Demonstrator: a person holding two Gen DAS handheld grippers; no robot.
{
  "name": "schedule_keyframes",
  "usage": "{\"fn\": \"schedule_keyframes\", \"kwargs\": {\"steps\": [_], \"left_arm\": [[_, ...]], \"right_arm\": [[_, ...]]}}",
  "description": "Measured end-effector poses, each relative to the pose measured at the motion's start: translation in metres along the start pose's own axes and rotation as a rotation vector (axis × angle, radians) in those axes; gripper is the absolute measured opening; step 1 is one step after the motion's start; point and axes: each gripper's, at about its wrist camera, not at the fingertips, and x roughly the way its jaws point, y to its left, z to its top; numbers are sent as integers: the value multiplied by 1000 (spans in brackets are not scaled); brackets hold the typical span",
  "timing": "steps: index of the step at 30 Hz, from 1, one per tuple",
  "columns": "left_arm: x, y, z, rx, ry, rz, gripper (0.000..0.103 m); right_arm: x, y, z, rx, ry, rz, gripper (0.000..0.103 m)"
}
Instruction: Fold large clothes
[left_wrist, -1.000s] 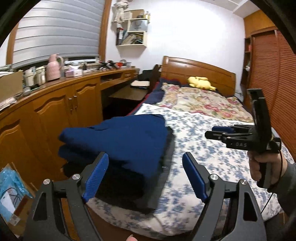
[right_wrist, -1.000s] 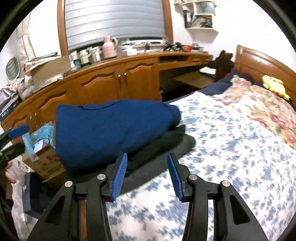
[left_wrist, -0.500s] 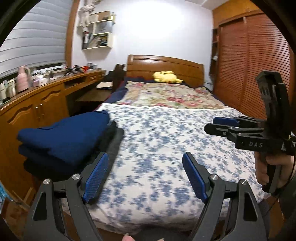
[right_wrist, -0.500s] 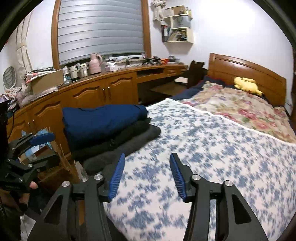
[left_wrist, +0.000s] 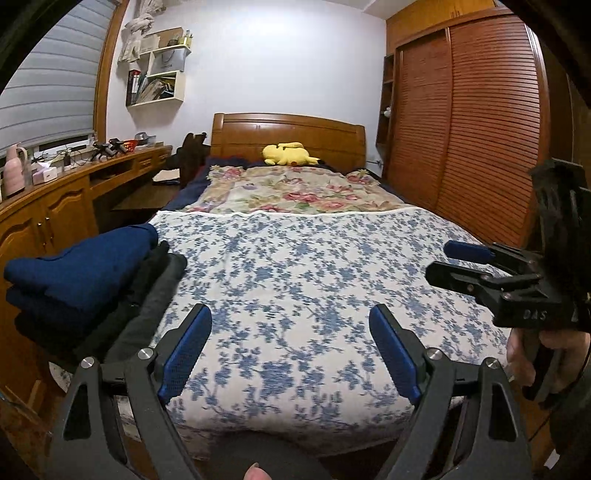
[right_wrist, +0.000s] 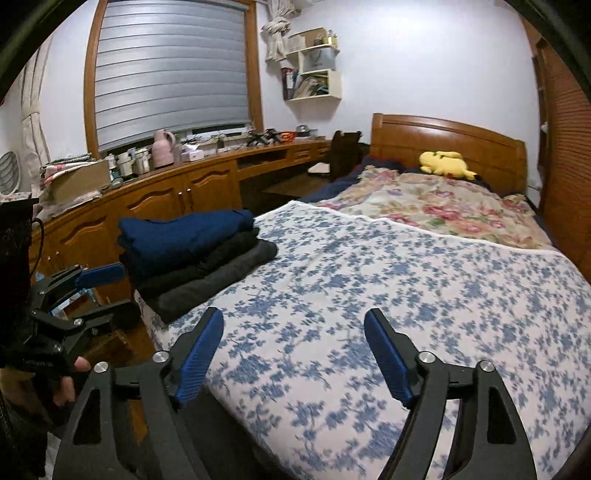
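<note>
Nearest to the cameras, the left gripper (left_wrist: 290, 349) and the right gripper (right_wrist: 293, 354) both hang above the foot end of the bed (left_wrist: 295, 280). The jaws of each are spread wide and hold nothing. In the left view the right gripper (left_wrist: 461, 264) shows from the side at the right edge, and there too its jaws stand apart. In the right view the left gripper (right_wrist: 99, 291) shows at the left edge, beside the bed corner, also with nothing between its jaws.

A little further, on the left front corner of the bed, lies the pile of folded clothes (right_wrist: 195, 254). A blue piece (right_wrist: 184, 230) is on top, a black one under it, and a dark grey one at the bottom, which touches the blue-flowered sheet (right_wrist: 388, 295). The pile sits close to the edge, I think so that the middle of the sheet is free as a place for folding. No unfolded garment shows in either view, so the folding seems to be finished, or the next piece is somewhere out of view.

Beyond the sheet comes a flowered quilt (left_wrist: 295, 192), then a yellow plush toy (left_wrist: 286, 154) against the wooden headboard. Along the left wall runs the long bench (right_wrist: 207, 173) with a pink jug (right_wrist: 163, 147) on it.
</note>
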Motion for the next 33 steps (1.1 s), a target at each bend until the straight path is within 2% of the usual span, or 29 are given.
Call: {"fn": "schedule_keyframes", "kwargs": {"steps": [11,20,26,33], "left_arm": [[9,-58,-4,37,22,5,87],[24,-105,-13,74,43,-82,87],[12,-128,-2,86,-10,-95,87],[-9,-141,12,87,-74,-119,88]], "right_arm": [[-52,-13,-34,99,-39,-117,83],[-77,-26,-50,168,-46,-261,83],[-100,-26,-49,197,-90,-316,83],[-130,-6,-43,191,-176,-373,83]]}}
